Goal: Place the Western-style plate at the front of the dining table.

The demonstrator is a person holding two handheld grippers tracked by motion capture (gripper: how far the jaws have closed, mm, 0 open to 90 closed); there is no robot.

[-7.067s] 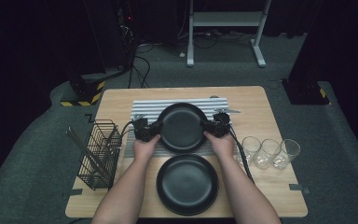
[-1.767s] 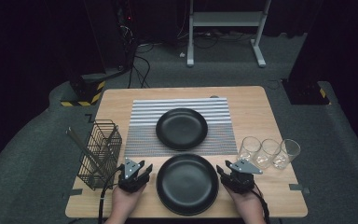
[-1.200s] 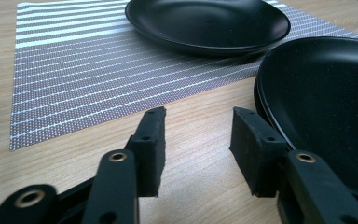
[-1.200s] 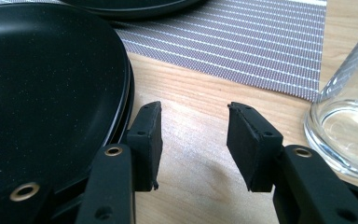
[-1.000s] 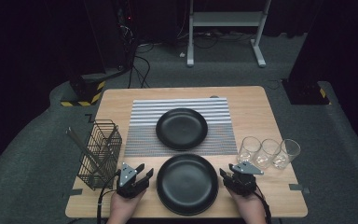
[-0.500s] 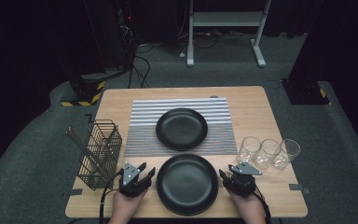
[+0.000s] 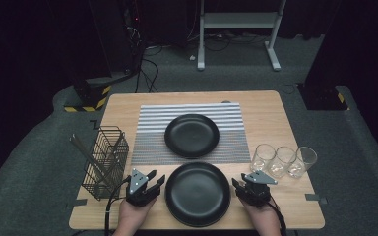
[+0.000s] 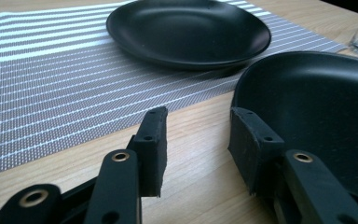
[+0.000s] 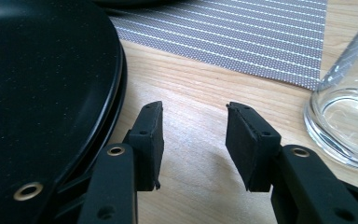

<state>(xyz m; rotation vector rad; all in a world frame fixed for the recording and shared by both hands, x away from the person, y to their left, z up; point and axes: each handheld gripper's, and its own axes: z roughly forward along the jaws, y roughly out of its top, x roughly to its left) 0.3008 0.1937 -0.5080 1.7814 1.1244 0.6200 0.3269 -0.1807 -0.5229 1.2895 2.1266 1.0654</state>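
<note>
A black plate (image 7: 197, 193) lies on the bare wood near the table's front edge. A second black plate (image 7: 192, 134) rests on the striped grey placemat (image 7: 150, 140) behind it. My left gripper (image 7: 153, 183) is open just left of the near plate (image 8: 317, 107), and its right jaw stands against the plate's rim. My right gripper (image 7: 237, 186) is open just right of that plate (image 9: 37, 84), with bare wood between its jaws. The far plate (image 8: 189, 30) sits beyond the left jaws on the mat (image 8: 51, 79).
A black wire basket (image 7: 105, 160) with utensils stands at the front left. Three clear glasses (image 7: 284, 160) stand in a row at the right, the nearest one (image 9: 347, 121) close beside my right gripper. The table's front edge is just behind both hands.
Since 7.1 s ago both grippers have let go of the far plate on the mat and come back to the near plate's sides. Over the last second they edged slightly inward.
</note>
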